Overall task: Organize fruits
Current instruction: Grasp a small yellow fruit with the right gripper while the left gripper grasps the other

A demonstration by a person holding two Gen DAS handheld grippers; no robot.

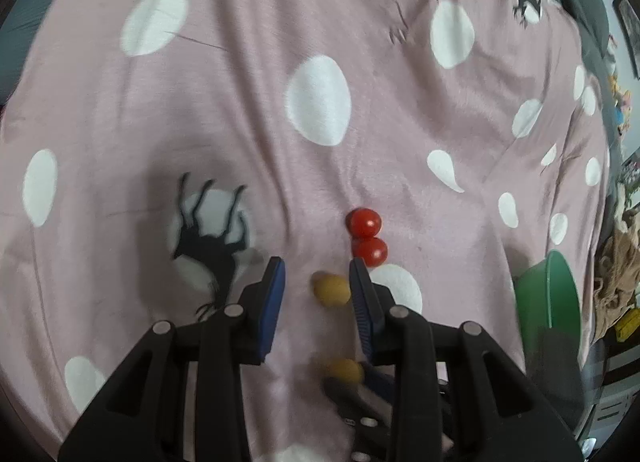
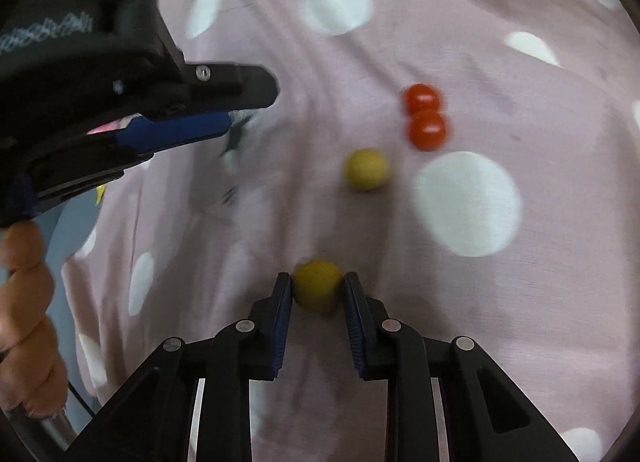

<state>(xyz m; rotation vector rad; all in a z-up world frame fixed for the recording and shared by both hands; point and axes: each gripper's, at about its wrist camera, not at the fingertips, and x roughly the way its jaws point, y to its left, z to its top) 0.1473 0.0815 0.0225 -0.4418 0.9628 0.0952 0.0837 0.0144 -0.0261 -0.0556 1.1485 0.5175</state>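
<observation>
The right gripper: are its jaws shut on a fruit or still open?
Shut on the near yellow fruit: both blue pads of the right gripper press against its sides.

Right gripper [image 2: 317,294]: angled steeply down, blue pads clamped on either side of a yellow fruit [image 2: 318,289] | Left gripper [image 1: 317,282]: tilted down, jaws nearly together, nothing gripped between them | Bare hand [image 2: 24,326]: at frame's left edge in the right wrist view, curled around a handle
</observation>
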